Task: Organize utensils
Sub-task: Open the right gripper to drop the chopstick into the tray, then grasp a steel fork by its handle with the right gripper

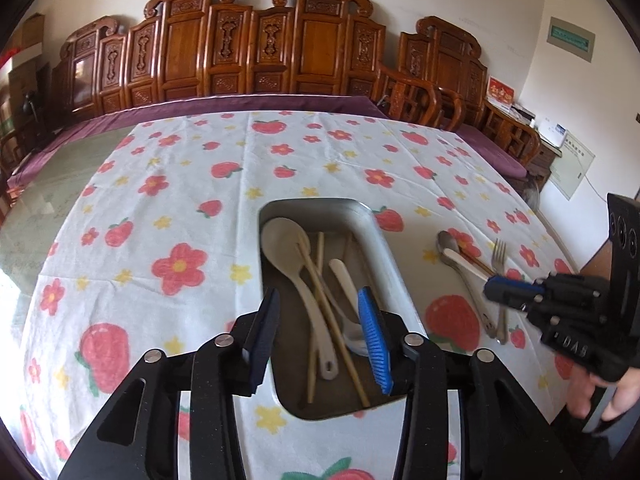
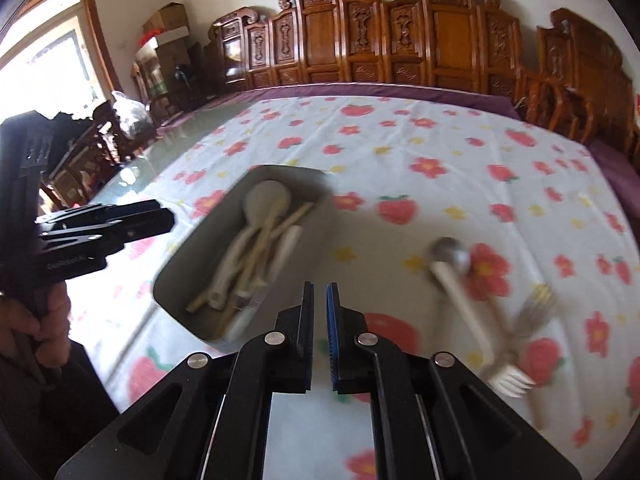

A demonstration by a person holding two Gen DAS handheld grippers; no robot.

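The metal tray (image 1: 372, 224) lies in the middle of the tabletop (image 1: 168, 184) and already holds a large white ladle (image 1: 298, 264), a smaller white spoon (image 1: 346, 280) and several wooden chopsticks (image 1: 332, 316), all lying lengthwise so that they fit inside its walls. I judge that this tray is the collecting place. At about 3 o'clock from the tray, apart from it on the flowered cloth, the loose utensils wait: a metal spoon (image 1: 450, 244), a white-handled utensil (image 1: 466, 266) lying across it, and a metal fork (image 1: 500, 264); in the right wrist view a white fork (image 2: 510, 380) also shows, blurred.

The left gripper (image 1: 320, 340) hovers over the near end of the tray, its jaws wide open and holding nothing. The right gripper (image 2: 320, 336) hangs between the tray and the loose pile, its jaws almost closed with a narrow empty gap.

Around the pile the cloth is free at 12 and 3 o'clock. The tray wall is the nearest edge at 9 o'clock, so the right gripper probably has good room to approach.
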